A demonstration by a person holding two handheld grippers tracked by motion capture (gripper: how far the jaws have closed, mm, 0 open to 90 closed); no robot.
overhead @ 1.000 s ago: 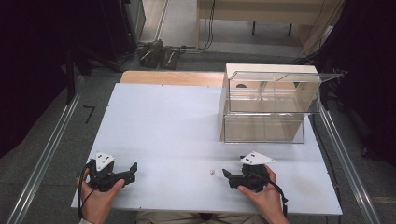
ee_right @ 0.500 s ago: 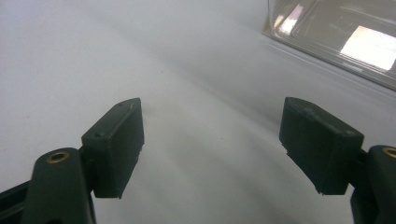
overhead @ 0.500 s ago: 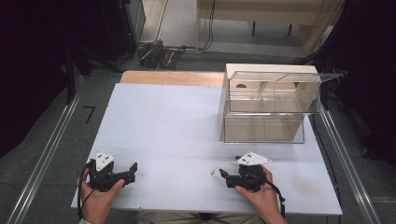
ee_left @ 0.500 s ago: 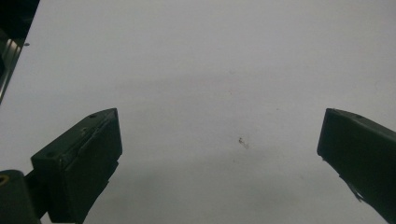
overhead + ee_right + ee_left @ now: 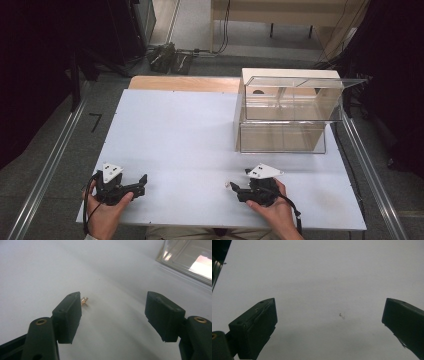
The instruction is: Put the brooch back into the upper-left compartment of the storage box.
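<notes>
Low over the white table point(image 5: 200, 130), I am holding my right gripper point(image 5: 113, 307), its jaws apart and just now closing, nothing clamped. A small gold stud earring point(image 5: 84, 300) is lying beside one jaw's tip. My left gripper point(image 5: 329, 312) is gaping wide over bare tabletop.

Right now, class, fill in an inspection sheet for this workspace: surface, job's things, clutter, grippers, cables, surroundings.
Surface: white table, bare, faint specks.
Job's things: small gold stud lying by the right gripper's left finger, not gripped.
Clutter: clear plastic box at the far right.
Grippers: left gripper open, nothing between its fingers; right gripper open, jaws have just been closing.
Cables: one trails from each gripper.
Surroundings: grey floor, metal rails, dark curtains.
</notes>
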